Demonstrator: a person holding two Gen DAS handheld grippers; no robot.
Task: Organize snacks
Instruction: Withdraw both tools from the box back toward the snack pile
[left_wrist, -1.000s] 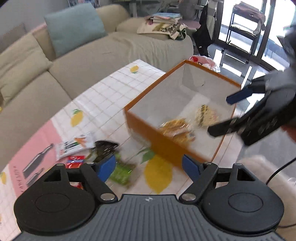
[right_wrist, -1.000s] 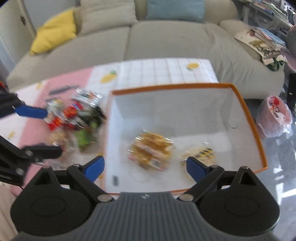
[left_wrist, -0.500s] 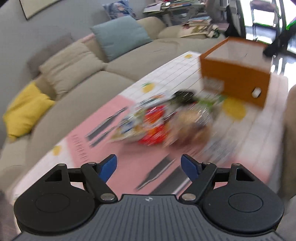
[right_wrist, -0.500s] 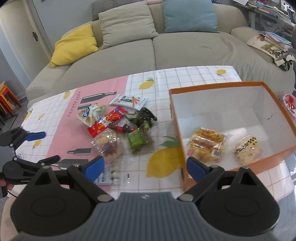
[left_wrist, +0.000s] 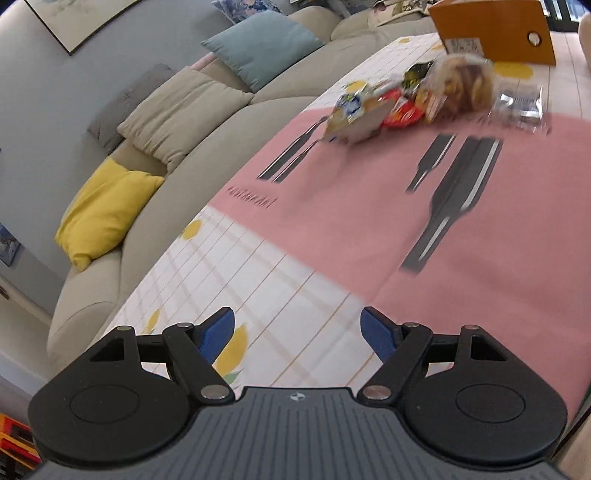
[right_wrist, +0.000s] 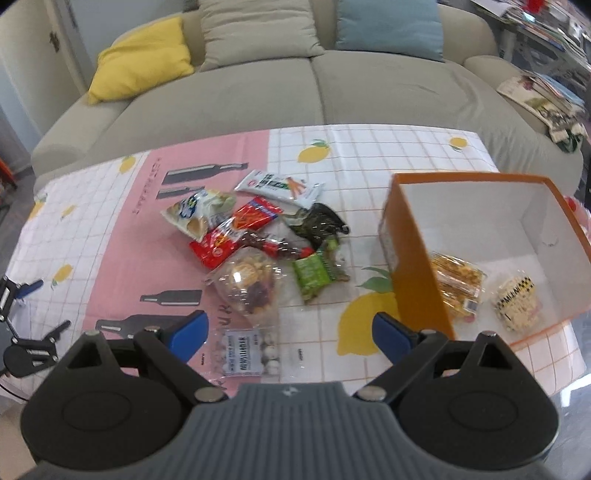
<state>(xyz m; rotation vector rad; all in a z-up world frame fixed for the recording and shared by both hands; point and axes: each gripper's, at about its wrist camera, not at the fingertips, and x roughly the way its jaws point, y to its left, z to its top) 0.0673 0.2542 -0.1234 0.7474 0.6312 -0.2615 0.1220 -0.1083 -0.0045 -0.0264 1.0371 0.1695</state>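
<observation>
Orange box (right_wrist: 417, 258), white inside, with two snack packets (right_wrist: 458, 284) on its floor

text: none legible | printing on snack packets (right_wrist: 258, 236) and tablecloth (right_wrist: 110, 266) too blurred

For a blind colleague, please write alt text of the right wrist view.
The open, empty right gripper hovers over a pile of snack packets on a lemon-print tablecloth. To the right, an orange box holds two packets; a sofa stands behind.
</observation>
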